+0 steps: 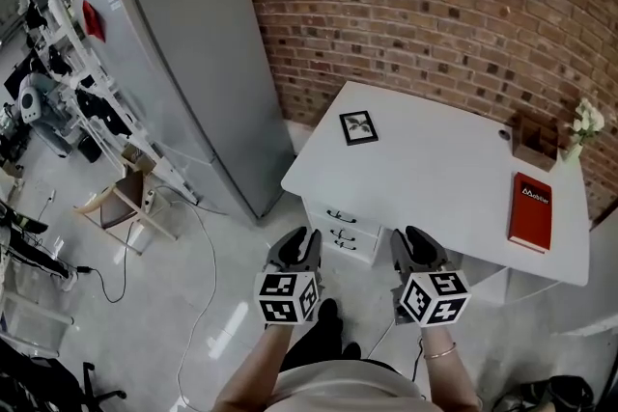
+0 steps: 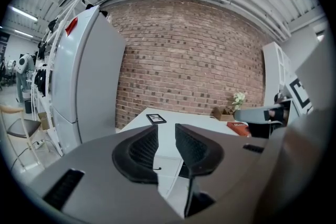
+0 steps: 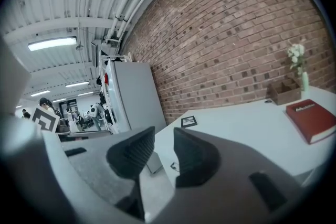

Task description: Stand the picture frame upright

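A small black picture frame (image 1: 358,126) lies flat near the far left corner of the white table (image 1: 435,178); the left gripper view shows the picture frame (image 2: 156,118) far off, as does the right gripper view, picture frame (image 3: 189,121). My left gripper (image 1: 301,241) and right gripper (image 1: 417,239) hover side by side in front of the table's near edge, well short of the frame. Each one's jaws stand apart with nothing between them, as the left gripper (image 2: 166,145) and right gripper (image 3: 164,150) show in their own views.
A red book (image 1: 531,211) lies at the table's right end, with a brown box (image 1: 534,139) and white flowers (image 1: 584,123) behind it. White drawers (image 1: 343,229) sit under the table. A tall grey cabinet (image 1: 193,63) stands left; a brick wall (image 1: 435,5) runs behind.
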Motion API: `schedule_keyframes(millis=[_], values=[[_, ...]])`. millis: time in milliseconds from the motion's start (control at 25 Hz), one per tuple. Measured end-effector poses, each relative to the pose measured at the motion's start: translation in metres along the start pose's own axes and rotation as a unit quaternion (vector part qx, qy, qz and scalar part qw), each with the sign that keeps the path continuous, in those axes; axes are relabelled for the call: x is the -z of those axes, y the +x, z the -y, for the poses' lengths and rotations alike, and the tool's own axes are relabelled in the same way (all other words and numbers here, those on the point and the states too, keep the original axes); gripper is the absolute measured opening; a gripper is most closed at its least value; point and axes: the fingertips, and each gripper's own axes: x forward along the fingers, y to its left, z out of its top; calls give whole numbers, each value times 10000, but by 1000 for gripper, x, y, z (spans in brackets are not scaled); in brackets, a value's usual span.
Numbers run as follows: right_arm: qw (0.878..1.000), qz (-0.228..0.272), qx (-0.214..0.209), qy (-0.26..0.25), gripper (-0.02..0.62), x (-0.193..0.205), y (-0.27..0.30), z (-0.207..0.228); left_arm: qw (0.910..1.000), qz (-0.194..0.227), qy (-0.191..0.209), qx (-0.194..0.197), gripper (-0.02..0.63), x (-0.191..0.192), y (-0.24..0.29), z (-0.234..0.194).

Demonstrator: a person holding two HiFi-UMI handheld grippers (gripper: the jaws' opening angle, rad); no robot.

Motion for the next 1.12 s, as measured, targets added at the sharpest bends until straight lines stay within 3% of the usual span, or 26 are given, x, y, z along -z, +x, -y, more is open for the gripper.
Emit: schedule_keyframes(millis=[360, 1120], values=[[9998, -174, -39, 14, 97, -16, 67, 30, 9999, -121, 3, 33, 95, -9, 75, -24], [9990, -267, 368, -13, 97, -86, 261, 87, 9992, -200, 41, 353, 121, -80, 279, -115]])
